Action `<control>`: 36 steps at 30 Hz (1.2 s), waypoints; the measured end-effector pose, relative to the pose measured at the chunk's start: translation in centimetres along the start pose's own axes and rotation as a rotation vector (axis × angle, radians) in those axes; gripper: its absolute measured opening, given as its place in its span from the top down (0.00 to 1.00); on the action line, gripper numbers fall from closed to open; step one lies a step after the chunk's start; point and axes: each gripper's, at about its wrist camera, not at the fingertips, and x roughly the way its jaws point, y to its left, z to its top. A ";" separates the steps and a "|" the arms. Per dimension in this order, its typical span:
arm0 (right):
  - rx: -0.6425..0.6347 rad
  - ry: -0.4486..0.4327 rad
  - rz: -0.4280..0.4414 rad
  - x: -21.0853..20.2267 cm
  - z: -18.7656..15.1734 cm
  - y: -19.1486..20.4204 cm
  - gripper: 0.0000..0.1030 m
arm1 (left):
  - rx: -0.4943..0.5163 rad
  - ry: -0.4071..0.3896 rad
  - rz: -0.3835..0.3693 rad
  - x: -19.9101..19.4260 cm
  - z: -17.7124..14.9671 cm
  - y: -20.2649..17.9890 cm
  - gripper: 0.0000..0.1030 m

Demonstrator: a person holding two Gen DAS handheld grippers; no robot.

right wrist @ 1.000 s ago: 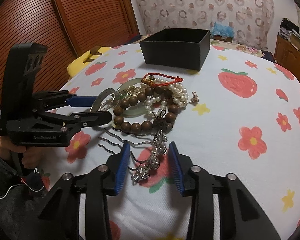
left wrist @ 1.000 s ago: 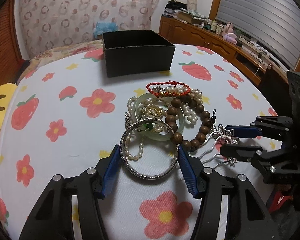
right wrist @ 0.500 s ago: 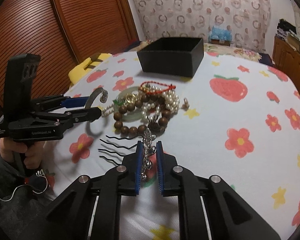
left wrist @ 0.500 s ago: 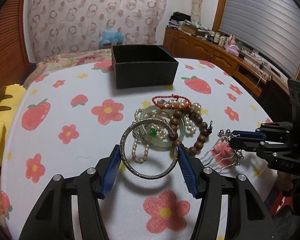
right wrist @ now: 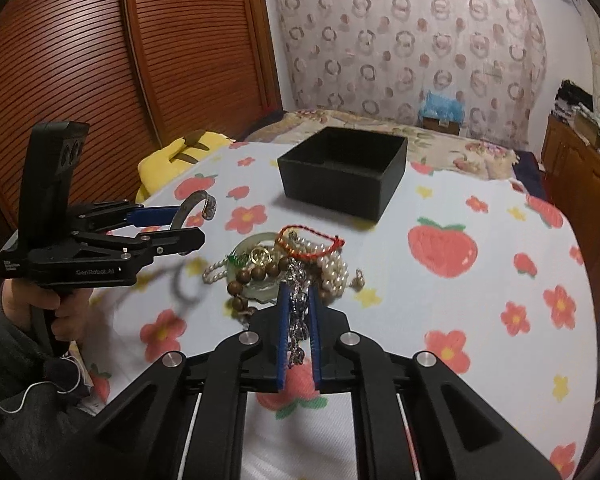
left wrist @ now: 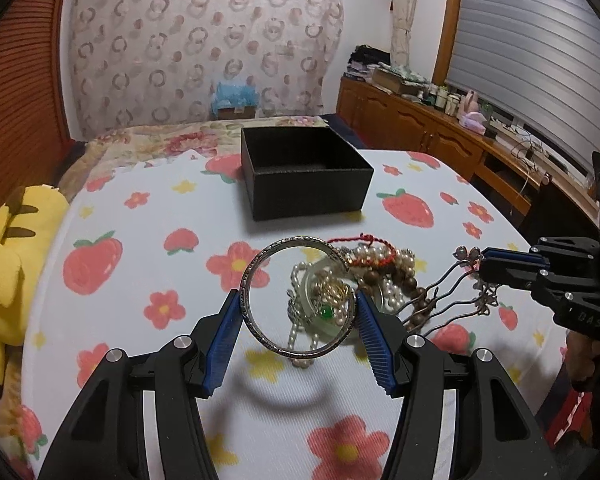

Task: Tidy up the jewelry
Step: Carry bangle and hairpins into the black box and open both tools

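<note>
My left gripper (left wrist: 298, 312) is shut on a silver open bangle (left wrist: 247, 280) and holds it above the table; the bangle also shows in the right wrist view (right wrist: 196, 204). My right gripper (right wrist: 298, 300) is shut on a silver hair comb (right wrist: 298, 320), lifted off the cloth; its prongs show in the left wrist view (left wrist: 448, 292). A jewelry pile (right wrist: 300, 256) of pearl strands, wooden beads, a jade bangle and a red cord bracelet (left wrist: 364, 240) lies below both. An open black box (left wrist: 304, 172) stands behind the pile, also seen in the right wrist view (right wrist: 344, 176).
The table (left wrist: 140, 264) has a white cloth with strawberries and flowers. A yellow plush toy (left wrist: 12, 272) sits at its left edge. A bed (right wrist: 440, 136) lies behind, wooden cabinets (left wrist: 420, 132) to the right, a slatted wooden door (right wrist: 100, 60) to the left.
Both grippers have risen from the table. The left lifted the silver bangle off the pile. The right closed on the hair comb and lifted it.
</note>
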 end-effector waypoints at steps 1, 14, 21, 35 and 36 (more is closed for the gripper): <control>-0.004 -0.009 -0.003 -0.3 0.2 0.0 0.90 | -0.001 -0.003 0.001 0.0 0.2 0.0 0.47; -0.035 -0.114 -0.067 0.5 6.3 -2.6 0.90 | 0.004 -0.045 0.019 1.2 3.0 0.8 0.47; -0.026 -0.164 -0.090 3.1 10.3 -4.4 0.90 | 0.015 -0.060 0.035 2.5 5.5 1.3 0.47; 0.084 -0.032 -0.027 13.0 13.5 -7.3 0.89 | 0.034 -0.046 0.070 6.3 9.8 1.9 0.47; 0.086 -0.023 -0.025 13.3 13.4 -7.2 0.88 | 0.036 -0.042 0.071 6.6 9.9 1.9 0.47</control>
